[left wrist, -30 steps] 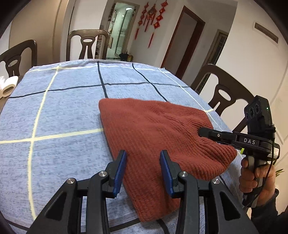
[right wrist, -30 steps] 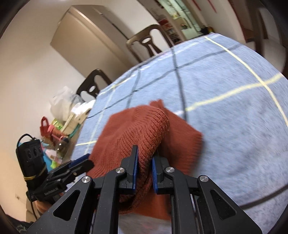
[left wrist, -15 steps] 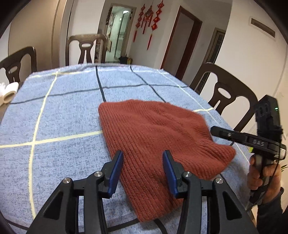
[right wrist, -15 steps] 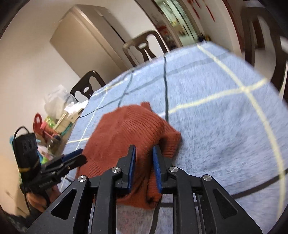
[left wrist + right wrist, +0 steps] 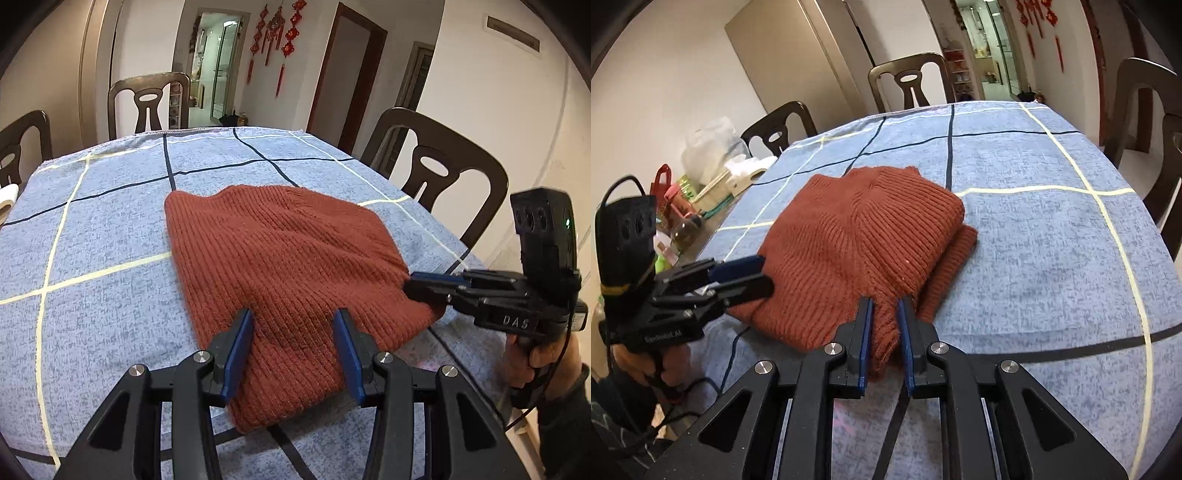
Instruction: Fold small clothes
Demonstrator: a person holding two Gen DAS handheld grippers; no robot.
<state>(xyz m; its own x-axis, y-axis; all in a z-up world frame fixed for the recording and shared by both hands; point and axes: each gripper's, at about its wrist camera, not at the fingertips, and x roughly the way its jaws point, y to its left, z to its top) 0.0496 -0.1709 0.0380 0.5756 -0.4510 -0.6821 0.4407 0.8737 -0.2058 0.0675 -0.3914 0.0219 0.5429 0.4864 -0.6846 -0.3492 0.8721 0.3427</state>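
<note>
A rust-red ribbed knit garment (image 5: 288, 258) lies folded on the blue checked tablecloth (image 5: 92, 229). My left gripper (image 5: 293, 317) stands open over the knit's near end, with cloth below the gap and neither pad pressing it. From the right wrist view the left gripper (image 5: 766, 273) sits at the knit's (image 5: 864, 229) left corner. My right gripper (image 5: 885, 302) has a bunched fold of the knit's edge between its blue pads, and its jaws are closing on it. In the left wrist view the right gripper (image 5: 410, 286) meets the knit's right edge.
Dark wooden chairs (image 5: 436, 173) ring the table, one at the far end (image 5: 147, 99). Bags, bottles and boxes (image 5: 687, 192) crowd the table's left side beyond the tablecloth (image 5: 1034, 221). A white roll (image 5: 7, 195) lies at the left edge. A person's hand (image 5: 546, 354) grips the right handle.
The right gripper lowered the raised fold, drew out to the knit's right edge and rolled level; the knit lies flatter. The left gripper's jaws widened slightly and it shifted a little.
</note>
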